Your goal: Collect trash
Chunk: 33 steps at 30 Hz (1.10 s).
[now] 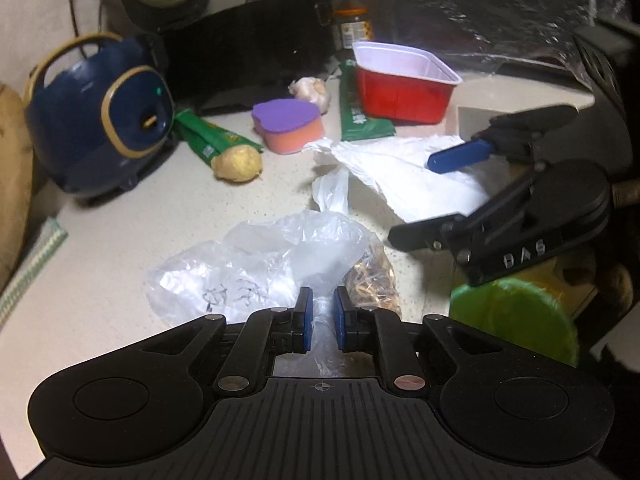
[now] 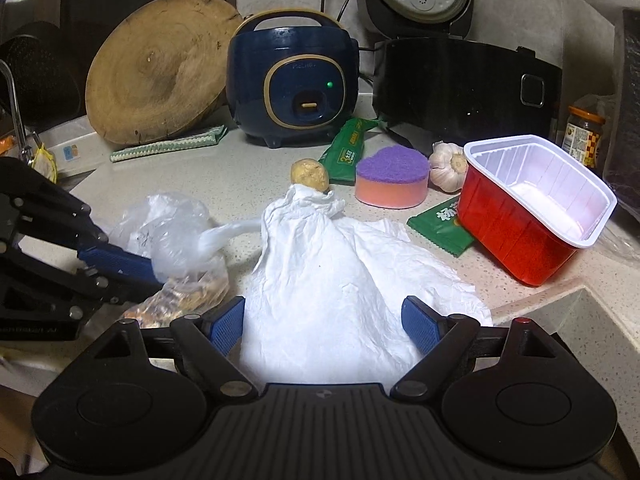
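A clear plastic bag [image 1: 280, 256] with brown scraps inside lies on the speckled counter [image 1: 120, 240]. My left gripper [image 1: 323, 312] is shut on a fold of its film. In the right wrist view the bag [image 2: 172, 232] sits at the left, with the left gripper [image 2: 152, 276] reaching into it. A crumpled white paper sheet [image 2: 328, 264] lies between the wide-apart pads of my open right gripper [image 2: 324, 326], and neither pad presses on it. The left wrist view shows the right gripper [image 1: 420, 196] over that sheet [image 1: 400, 172].
A red tub [image 2: 532, 216], green wrappers [image 2: 444, 228], a purple-topped sponge [image 2: 392, 180], garlic [image 2: 448, 164] and a ginger knob [image 2: 310, 174] lie behind. Further back stand a blue cooker [image 2: 292, 84], a black cooker [image 2: 460, 84], a wooden board [image 2: 160, 68] and a jar [image 2: 582, 136]. The counter edge [image 2: 560, 292] drops off at the right.
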Tool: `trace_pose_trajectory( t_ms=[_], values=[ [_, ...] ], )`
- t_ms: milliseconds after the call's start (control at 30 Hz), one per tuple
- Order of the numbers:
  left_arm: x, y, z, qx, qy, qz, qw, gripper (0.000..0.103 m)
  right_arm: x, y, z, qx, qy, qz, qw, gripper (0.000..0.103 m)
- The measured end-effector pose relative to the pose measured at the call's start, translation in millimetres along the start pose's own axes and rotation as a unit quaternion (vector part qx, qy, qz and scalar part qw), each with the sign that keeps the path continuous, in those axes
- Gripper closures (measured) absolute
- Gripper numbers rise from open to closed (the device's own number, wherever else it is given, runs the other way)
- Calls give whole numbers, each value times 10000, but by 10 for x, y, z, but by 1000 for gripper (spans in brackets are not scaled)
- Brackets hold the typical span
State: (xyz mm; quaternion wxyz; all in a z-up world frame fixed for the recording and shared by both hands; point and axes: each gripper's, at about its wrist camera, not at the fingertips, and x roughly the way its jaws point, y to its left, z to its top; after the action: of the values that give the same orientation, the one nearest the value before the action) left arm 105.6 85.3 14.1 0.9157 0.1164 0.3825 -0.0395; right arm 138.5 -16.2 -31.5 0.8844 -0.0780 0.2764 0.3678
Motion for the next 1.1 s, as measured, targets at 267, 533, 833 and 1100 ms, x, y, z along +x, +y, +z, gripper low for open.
trace_pose_trajectory(
  t_ms=[267,533,833,1100],
  values=[
    [-2,158,-62,-766,-206,-372,9962,90,10,44,-22,-24,-52,-51,10000,15],
    [22,217,-74,-1337,-351,-514,9891,91,-150,23,10,49,37,121,9999,96],
    [-130,4,-1,-1314,-750,-914,9843,96,-661,-292,-147,474,-317,-188,9982,97],
    [-372,-411,112,-1200,-1133,-1700,9715,96,-1153,-524,-501,710,-383,-523,9954,97]
  ],
)
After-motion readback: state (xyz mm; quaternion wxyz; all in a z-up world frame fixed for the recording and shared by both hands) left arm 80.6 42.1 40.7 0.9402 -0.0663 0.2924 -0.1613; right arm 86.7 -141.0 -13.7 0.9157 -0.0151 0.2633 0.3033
